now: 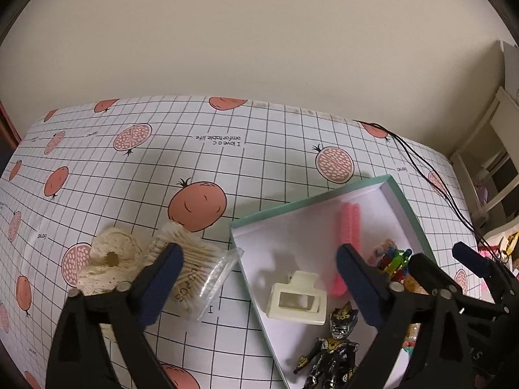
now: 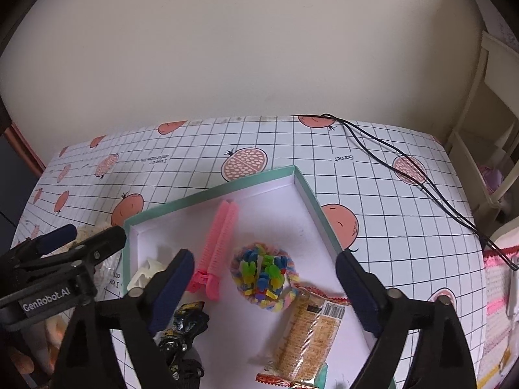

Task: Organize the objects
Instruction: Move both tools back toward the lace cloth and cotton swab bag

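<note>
The table (image 1: pixel 266 149) wears a white grid cloth printed with pomegranates. Directly on it lie a mint-edged box (image 2: pixel 311 194), a cotton-swab packet (image 1: pixel 198 278), a cream lace scrunchie (image 1: pixel 110 262) and thin black cables (image 2: pixel 405 159).

Teal-rimmed box (image 2: pixel 305 188), pink clip (image 2: pixel 219 243), grid-and-pomegranate tablecloth (image 1: pixel 129 175).

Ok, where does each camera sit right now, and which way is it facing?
Left wrist: on the left gripper, facing the cotton swab pack and the box's left side; its open fingers show.
Right wrist: on the right gripper, over the box interior; its open fingers show.
Shared: the box, pink clip, and each other's gripper.
</note>
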Action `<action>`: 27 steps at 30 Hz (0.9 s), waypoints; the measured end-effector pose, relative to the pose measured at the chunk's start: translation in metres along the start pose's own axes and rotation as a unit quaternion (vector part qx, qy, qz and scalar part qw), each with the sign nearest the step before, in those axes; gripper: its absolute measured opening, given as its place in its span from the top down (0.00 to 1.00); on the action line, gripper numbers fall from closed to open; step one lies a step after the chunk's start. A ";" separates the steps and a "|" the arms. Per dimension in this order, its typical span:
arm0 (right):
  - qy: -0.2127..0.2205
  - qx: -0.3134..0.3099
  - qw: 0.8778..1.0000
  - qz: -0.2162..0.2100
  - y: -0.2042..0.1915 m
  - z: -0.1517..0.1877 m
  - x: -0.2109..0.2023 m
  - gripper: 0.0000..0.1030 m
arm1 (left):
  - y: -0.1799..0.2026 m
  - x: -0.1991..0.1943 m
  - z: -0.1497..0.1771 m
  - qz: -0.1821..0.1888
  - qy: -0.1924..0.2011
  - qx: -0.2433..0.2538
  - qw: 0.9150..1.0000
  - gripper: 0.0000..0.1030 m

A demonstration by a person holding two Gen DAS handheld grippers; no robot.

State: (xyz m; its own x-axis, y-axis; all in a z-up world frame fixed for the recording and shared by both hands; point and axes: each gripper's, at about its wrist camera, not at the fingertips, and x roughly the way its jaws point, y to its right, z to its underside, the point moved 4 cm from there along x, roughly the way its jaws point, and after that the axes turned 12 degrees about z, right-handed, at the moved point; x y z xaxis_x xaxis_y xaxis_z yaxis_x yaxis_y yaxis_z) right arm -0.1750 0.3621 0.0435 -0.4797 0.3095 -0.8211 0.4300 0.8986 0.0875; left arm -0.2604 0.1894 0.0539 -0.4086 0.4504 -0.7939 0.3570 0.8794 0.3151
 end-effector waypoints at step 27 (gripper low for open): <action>-0.002 0.010 1.000 -0.001 -0.002 -0.001 -0.001 0.00 | -0.026 -0.012 -0.005 -0.016 0.015 -0.030 0.999 0.03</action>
State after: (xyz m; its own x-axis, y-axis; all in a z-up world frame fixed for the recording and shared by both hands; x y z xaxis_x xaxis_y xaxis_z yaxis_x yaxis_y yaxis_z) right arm -0.1760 0.3605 0.0452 -0.4776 0.3063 -0.8235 0.4435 0.8931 0.0750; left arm -0.2691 0.1620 0.0584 -0.4445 0.4255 -0.7883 0.2922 0.9007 0.3214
